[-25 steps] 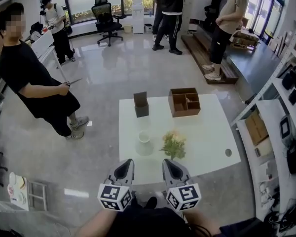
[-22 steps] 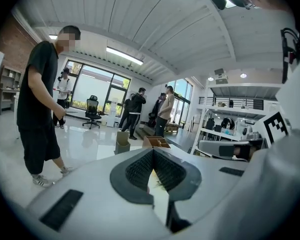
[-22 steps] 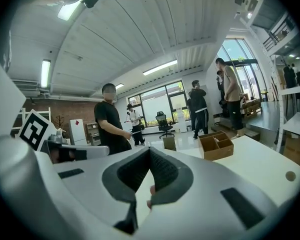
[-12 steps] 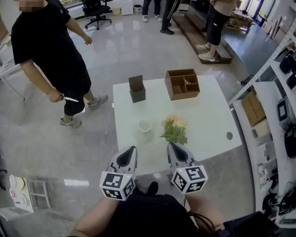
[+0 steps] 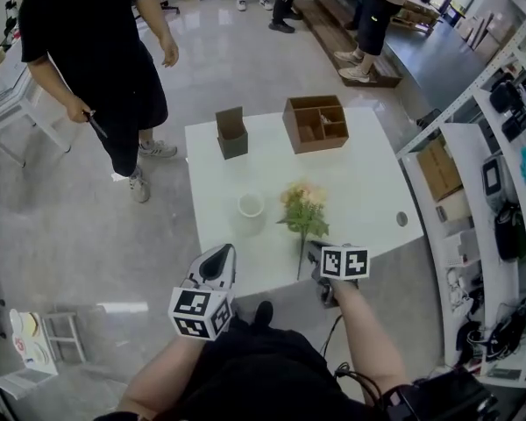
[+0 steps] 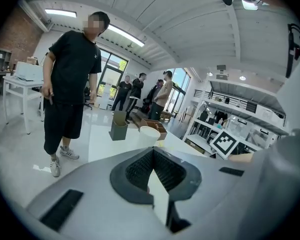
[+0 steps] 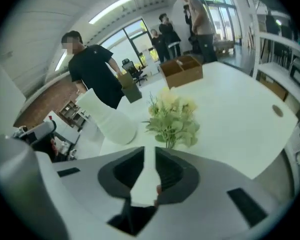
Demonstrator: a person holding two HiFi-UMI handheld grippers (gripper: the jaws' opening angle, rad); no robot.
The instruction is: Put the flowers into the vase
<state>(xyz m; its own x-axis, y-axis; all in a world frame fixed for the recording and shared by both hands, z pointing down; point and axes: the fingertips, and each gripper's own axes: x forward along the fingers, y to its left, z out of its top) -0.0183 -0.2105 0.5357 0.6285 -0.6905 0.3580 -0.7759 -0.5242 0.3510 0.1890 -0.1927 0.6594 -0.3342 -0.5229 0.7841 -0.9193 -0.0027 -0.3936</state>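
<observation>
A bunch of pale flowers with green leaves [image 5: 303,207] [image 7: 172,116] lies on the white table [image 5: 359,191], its stem pointing at the near edge. The white vase [image 5: 250,204] [image 6: 149,134] [image 7: 110,119] stands upright just left of the flowers. My right gripper [image 5: 316,251] [image 7: 150,150] points down at the table's near edge, right beside the stem end. Its jaws are opening, a narrow slit shows, and nothing is between them. My left gripper [image 5: 223,253] [image 6: 151,150] hangs off the table's near edge, below the vase, shut and empty.
A brown wooden compartment box [image 5: 316,123] and a dark cardboard holder [image 5: 231,133] stand at the table's far side. A person in black [image 5: 96,51] stands near the table's far left corner, holding something thin. Shelves [image 5: 500,191] line the right side.
My right gripper has dropped and tipped downward, reaching the stem end. The left gripper has sunk a little. The person in black has walked closer to the table.
</observation>
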